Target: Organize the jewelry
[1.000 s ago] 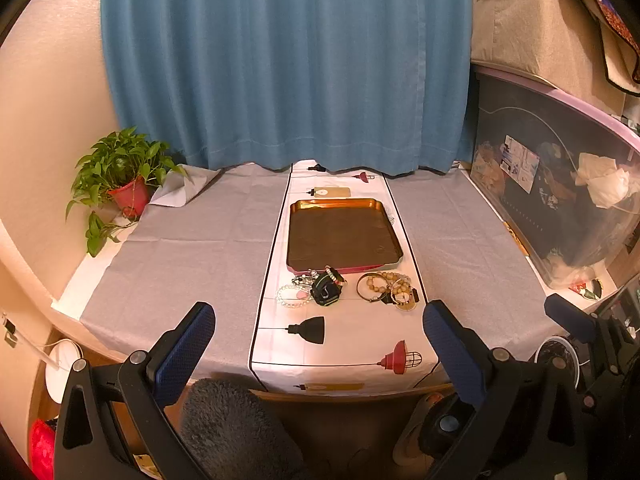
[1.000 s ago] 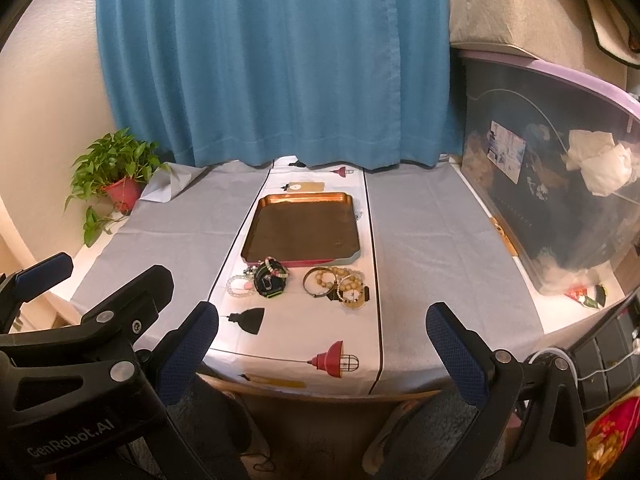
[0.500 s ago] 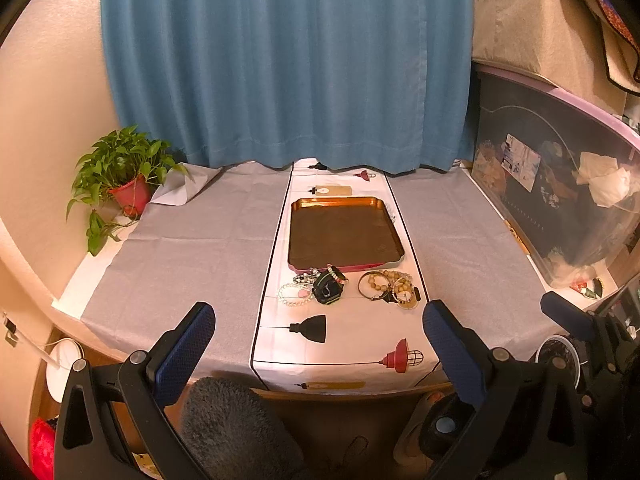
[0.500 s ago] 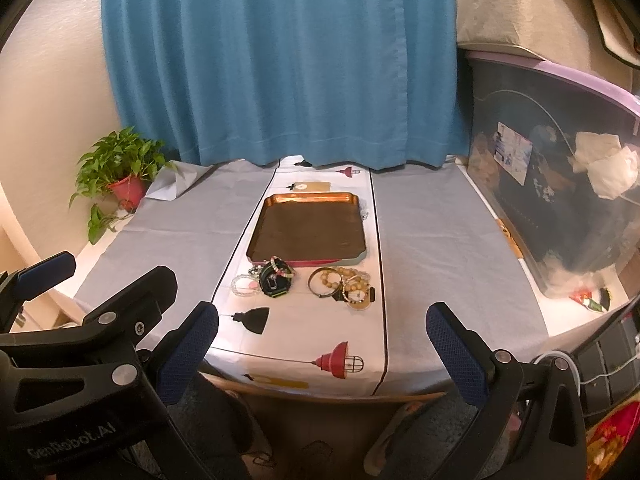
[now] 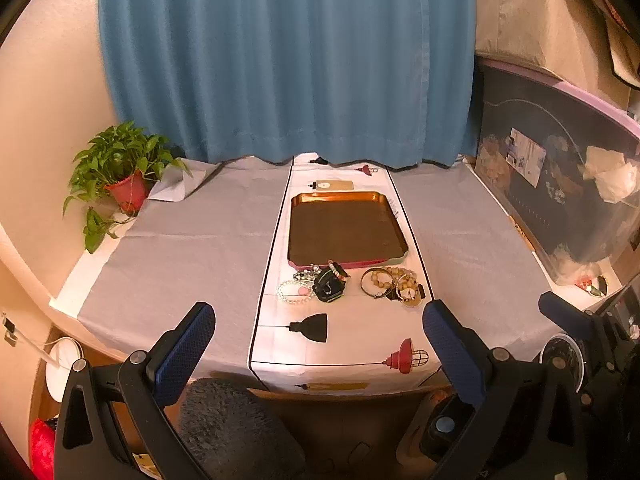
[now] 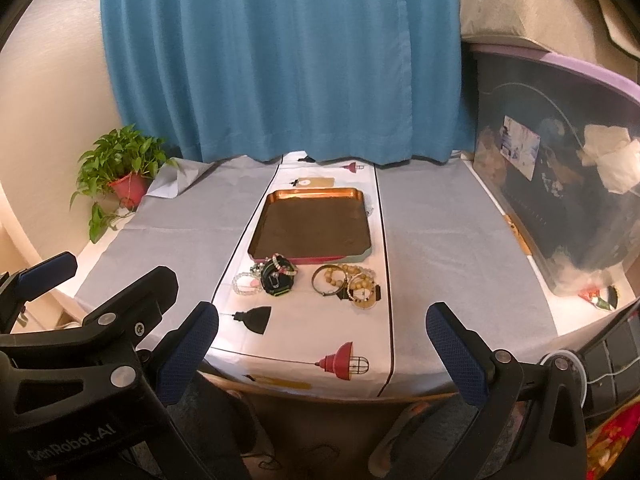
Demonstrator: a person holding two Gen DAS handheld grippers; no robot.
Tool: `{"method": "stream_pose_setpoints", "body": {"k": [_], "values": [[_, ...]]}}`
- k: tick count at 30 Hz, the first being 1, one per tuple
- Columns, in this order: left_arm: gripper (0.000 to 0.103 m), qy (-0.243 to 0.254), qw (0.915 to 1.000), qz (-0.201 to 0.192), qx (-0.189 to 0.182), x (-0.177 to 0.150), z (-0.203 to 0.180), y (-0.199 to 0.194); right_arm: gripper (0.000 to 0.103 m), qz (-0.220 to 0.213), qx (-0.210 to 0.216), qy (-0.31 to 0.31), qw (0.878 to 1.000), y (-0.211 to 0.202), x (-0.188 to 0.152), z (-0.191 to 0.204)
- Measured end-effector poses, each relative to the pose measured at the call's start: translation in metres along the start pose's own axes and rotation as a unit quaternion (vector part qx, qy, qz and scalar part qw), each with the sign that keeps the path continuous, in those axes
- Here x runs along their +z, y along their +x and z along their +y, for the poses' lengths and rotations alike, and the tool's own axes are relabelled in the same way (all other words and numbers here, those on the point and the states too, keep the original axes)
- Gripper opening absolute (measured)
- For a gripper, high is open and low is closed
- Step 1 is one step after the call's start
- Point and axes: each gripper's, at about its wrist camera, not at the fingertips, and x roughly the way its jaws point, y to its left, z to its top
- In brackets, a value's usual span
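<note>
Left wrist view: left tool (image 5: 316,344) jaws spread, empty, bottom of frame. Jewelry pile (image 5: 350,284) at centre, on surface (image 5: 192,248), touching tray (image 5: 346,229) near edge.
Right wrist view: right tool (image 6: 320,344) spread, empty; jewelry (image 6: 306,280) centre.

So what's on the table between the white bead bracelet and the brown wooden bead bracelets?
A black watch-like band with a pink bead bracelet draped over it, clearest in the right wrist view.
</note>
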Motion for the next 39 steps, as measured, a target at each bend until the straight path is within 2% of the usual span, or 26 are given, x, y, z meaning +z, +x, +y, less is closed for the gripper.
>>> {"method": "stream_pose_setpoints", "body": {"k": [9,12,15,16,19,23,25,28,30,32,34,38,39], "values": [[0.103,-0.002,0.9997,0.024,-0.001,-0.007,-0.001,0.051,0.103,0.010,0.012,-0.011,1.000,0.049,-0.011,-0.005],[0.103,-0.009,0.9993,0.036,-0.006,-0.014,0.004,0.080,0.103,0.003,0.039,-0.029,0.999,0.078,-0.019,-0.009],[0.103,-0.031,0.9983,0.035,-0.036,-0.028,0.022,0.113,0.103,-0.008,0.071,-0.045,0.996,0.116,-0.034,-0.020],[0.103,-0.035,0.9980,0.041,-0.034,-0.033,0.029,0.126,0.103,-0.008,0.081,-0.046,0.996,0.129,-0.040,-0.027],[0.103,-0.025,0.9977,0.058,-0.022,-0.044,0.045,0.163,0.103,-0.010,0.065,-0.046,0.997,0.159,-0.056,-0.044],[0.103,0.007,0.9983,0.057,-0.011,-0.058,0.059,0.207,0.103,-0.021,0.056,-0.051,0.997,0.187,-0.070,-0.066],[0.102,-0.008,0.9966,0.056,-0.060,-0.062,0.067,0.222,0.103,-0.014,0.073,-0.041,0.996,0.200,-0.073,-0.076],[0.101,-0.042,0.9865,0.061,-0.146,-0.058,0.070,0.251,0.103,-0.015,0.125,-0.012,0.992,0.221,-0.073,-0.091],[0.093,-0.027,0.9847,0.060,-0.162,-0.052,0.061,0.267,0.102,-0.010,0.134,-0.010,0.991,0.232,-0.070,-0.091],[0.075,0.012,0.9857,0.044,-0.162,-0.046,0.049,0.279,0.102,-0.013,0.141,-0.015,0.990,0.239,-0.063,-0.089],[0.063,0.042,0.9871,0.033,-0.151,-0.041,0.039,0.289,0.098,-0.023,0.158,-0.036,0.987,0.247,-0.054,-0.085],[0.026,0.053,0.9834,0.050,-0.166,-0.035,0.034,0.305,0.086,-0.044,0.174,-0.056,0.982,0.259,-0.042,-0.079],[0.025,0.056,0.9838,0.052,-0.162,-0.033,0.034,0.308,0.086,-0.040,0.180,-0.052,0.981,0.263,-0.042,-0.079]]}}
